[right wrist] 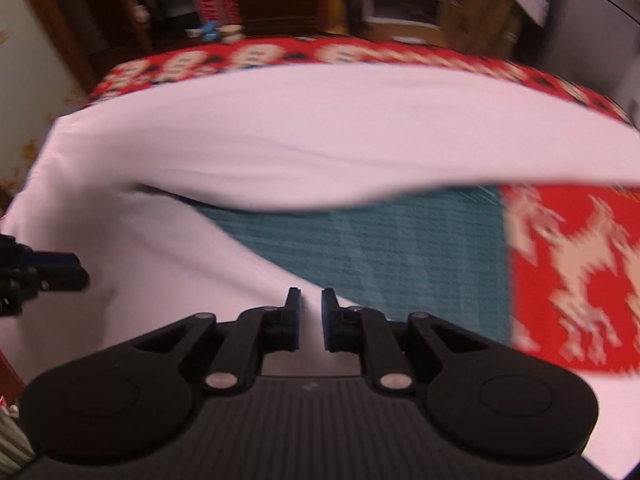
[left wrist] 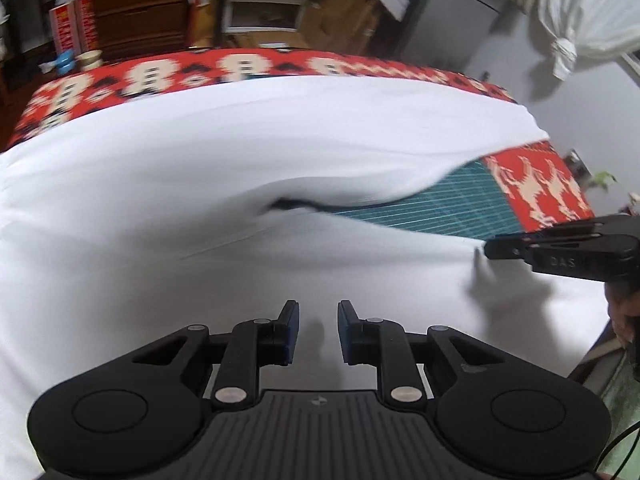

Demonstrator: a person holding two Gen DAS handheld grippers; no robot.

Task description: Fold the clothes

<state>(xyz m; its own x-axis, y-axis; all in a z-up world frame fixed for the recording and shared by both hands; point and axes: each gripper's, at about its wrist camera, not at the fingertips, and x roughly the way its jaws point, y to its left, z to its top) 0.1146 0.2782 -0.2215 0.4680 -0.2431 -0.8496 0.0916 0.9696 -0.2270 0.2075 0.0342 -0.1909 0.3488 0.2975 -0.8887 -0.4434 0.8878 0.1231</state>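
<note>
A white garment is spread over most of the table, blurred in both views. Its right edge curves back in a fold and bares a green cutting mat. My left gripper hovers over the garment's near part, jaws a narrow gap apart with only flat cloth showing between them. My right gripper is at the garment's right edge beside the mat. Its pads stand slightly apart and do not press on the cloth. In the left wrist view the right gripper comes in from the right. The left gripper shows at the right wrist view's left edge.
A red patterned tablecloth covers the table under the mat. Behind the far edge stand wooden drawers, shelves and cardboard boxes. Small cups sit at the far left corner. A white cloth hangs at the upper right.
</note>
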